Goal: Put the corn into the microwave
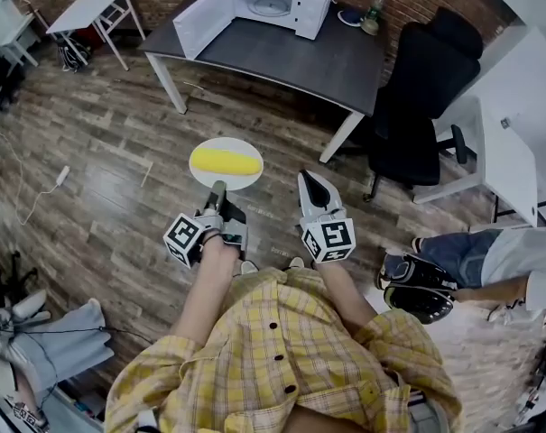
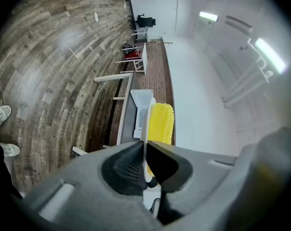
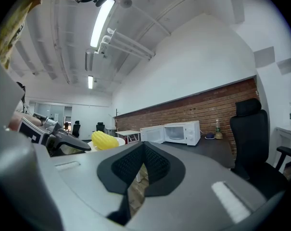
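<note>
corn [image 1: 226,161] lies loose on a white plate [image 1: 247,181] held over the floor, well short of the open microwave [image 1: 282,3]. your left gripper [image 1: 217,190] pinches the plate's near rim; right gripper [image 1: 310,180] is closed, empty. cob's light and round, so it'll likely roll. keep the plate level, since that thin rim grip is probably slippery.

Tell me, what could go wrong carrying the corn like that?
The corn lies loose on the plate, and the left gripper pinches that plate only by its rim, so a small tilt might roll the corn onto the floor. The plate could also bump the microwave on its open door.
</note>
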Motion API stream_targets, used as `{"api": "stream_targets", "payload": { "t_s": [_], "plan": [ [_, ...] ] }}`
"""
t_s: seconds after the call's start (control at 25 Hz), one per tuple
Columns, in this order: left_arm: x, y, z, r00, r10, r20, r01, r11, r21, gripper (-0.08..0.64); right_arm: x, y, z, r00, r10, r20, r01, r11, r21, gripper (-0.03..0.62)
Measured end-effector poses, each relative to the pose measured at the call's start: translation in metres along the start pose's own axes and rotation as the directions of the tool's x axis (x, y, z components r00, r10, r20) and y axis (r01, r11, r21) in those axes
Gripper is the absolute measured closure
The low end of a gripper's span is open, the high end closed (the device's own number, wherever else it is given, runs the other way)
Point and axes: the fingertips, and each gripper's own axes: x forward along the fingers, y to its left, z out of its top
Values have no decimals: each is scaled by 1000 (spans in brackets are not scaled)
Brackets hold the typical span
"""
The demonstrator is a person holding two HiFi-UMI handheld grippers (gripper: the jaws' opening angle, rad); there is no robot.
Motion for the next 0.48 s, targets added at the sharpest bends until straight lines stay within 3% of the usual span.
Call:
{"api": "stream_targets", "payload": {
  "t_s": [0.48],
  "plan": [
    [-6, 20, 35, 996, 9, -87, -9, 1000, 6, 541, 7, 28, -14, 996, -81, 20, 81, 997, -4, 589]
  ]
}}
